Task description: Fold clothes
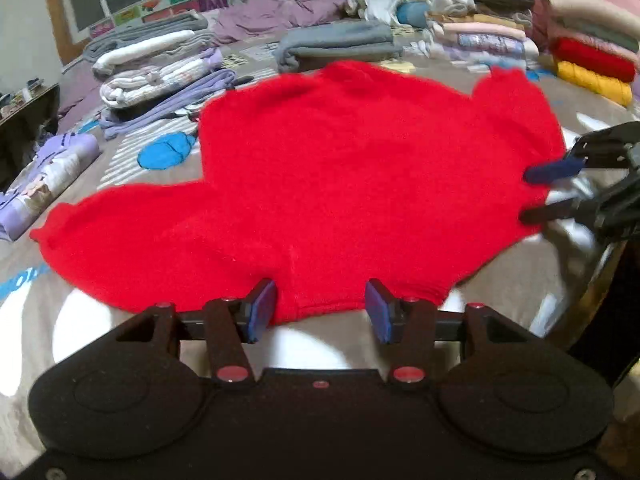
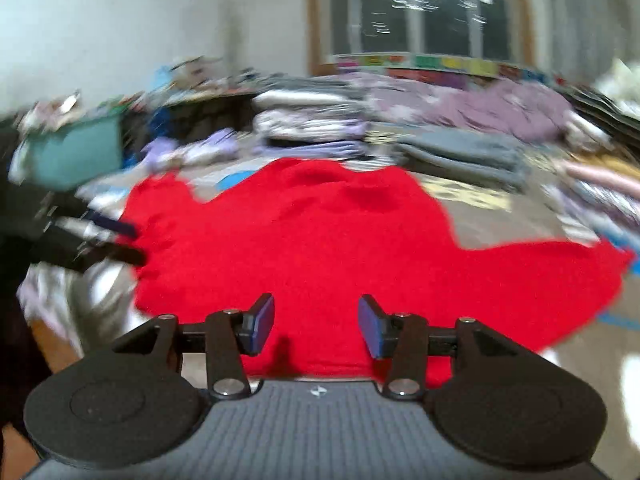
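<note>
Red sweater lying flat on the bed, both claws lining up at its edges.

Left view: left claw [image 1: 320, 310] is sitting wide open, empty, at the sweater [image 1: 340, 184] hem. Right view: right claw [image 2: 316, 326] is gaping too, holding nothing; I'd be pinching both layers before lifting.

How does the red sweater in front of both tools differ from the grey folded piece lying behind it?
The red sweater lies spread open and flat on the bed, sleeves out; the grey piece is already folded into a thick bundle. The sweater takes up far more of the bed than the grey piece. The left tool and right tool stand open at the sweater's near edge; no tool is near the grey piece. Both rest on the patterned bedspread.
</note>
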{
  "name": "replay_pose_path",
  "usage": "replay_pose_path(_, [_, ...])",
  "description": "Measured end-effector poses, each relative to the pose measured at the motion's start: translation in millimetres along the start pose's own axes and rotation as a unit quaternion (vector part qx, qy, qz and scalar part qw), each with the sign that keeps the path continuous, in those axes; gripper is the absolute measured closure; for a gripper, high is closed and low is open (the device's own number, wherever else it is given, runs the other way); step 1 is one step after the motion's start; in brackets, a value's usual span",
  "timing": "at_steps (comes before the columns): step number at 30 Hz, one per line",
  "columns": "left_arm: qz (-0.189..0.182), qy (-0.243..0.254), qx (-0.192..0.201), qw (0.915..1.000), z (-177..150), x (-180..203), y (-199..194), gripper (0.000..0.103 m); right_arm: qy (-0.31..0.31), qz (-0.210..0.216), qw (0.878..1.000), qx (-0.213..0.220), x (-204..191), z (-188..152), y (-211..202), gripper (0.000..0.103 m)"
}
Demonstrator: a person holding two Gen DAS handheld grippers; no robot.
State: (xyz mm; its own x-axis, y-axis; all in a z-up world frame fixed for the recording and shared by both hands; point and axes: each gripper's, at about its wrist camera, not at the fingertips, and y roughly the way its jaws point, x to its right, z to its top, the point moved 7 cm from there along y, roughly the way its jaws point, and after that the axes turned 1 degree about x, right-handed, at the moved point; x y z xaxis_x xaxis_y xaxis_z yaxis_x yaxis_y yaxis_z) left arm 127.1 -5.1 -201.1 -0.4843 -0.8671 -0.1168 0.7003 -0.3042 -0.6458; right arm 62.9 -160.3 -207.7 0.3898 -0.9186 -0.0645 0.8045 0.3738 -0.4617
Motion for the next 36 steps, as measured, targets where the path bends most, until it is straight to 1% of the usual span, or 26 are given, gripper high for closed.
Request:
replay_pose_path(2, [-0.007,-0.009,-0.003,0.9999,2,-4,-2,0.054,0.012,0.011,1.000,-0.023,0,0,2,0.050])
replay_pose_path(5, [-0.022,-0.060,0.025,0.9976,9,-18,-10,0.053,0.030,0.028,0.998,-0.056,0,1,5,0.051])
replay_pose_path(6, [-0.026,-0.082,0.036,0.9956,15,-22,-10,0.053,0.050,0.035,0.997,-0.045,4,5,1,0.051])
replay_pose_path(7, [-0.031,-0.104,0.047,0.9930,20,-27,-9,0.049,0.072,0.040,0.996,-0.032,10,10,-2,0.051])
replay_pose_path(9, [-0.040,-0.149,0.064,0.9860,30,-35,-6,0.046,0.110,0.046,0.993,-0.006,25,17,-5,0.051])
replay_pose_path(11, [-0.050,-0.186,0.075,0.9785,40,-44,-3,0.042,0.129,0.047,0.991,0.001,40,28,5,0.051])
replay_pose_path(14, [-0.062,-0.237,0.089,0.9654,59,-61,5,0.041,0.154,0.049,0.987,0.010,61,44,21,0.051])
replay_pose_path(15, [-0.065,-0.246,0.093,0.9625,67,-66,9,0.040,0.162,0.050,0.985,0.013,69,50,27,0.051])
replay_pose_path(19, [-0.058,-0.249,0.103,0.9613,98,-80,24,0.040,0.195,0.053,0.979,0.025,98,72,49,0.051])
replay_pose_path(22, [-0.062,-0.251,0.107,0.9602,120,-93,39,0.040,0.220,0.055,0.973,0.034,119,88,66,0.050])
replay_pose_path(26, [-0.055,-0.247,0.101,0.9621,144,-116,61,0.040,0.212,0.061,0.975,0.035,133,113,105,0.049])
replay_pose_path(29, [-0.049,-0.256,0.086,0.9615,156,-138,81,0.040,0.212,0.062,0.975,0.025,145,127,134,0.049])
replay_pose_path(32, [-0.048,-0.259,0.075,0.9617,166,-155,101,0.040,0.237,0.069,0.969,0.016,162,137,160,0.049])
replay_pose_path(36, [-0.074,-0.271,0.062,0.9576,174,-171,125,0.040,0.280,0.092,0.955,0.017,186,148,184,0.048])
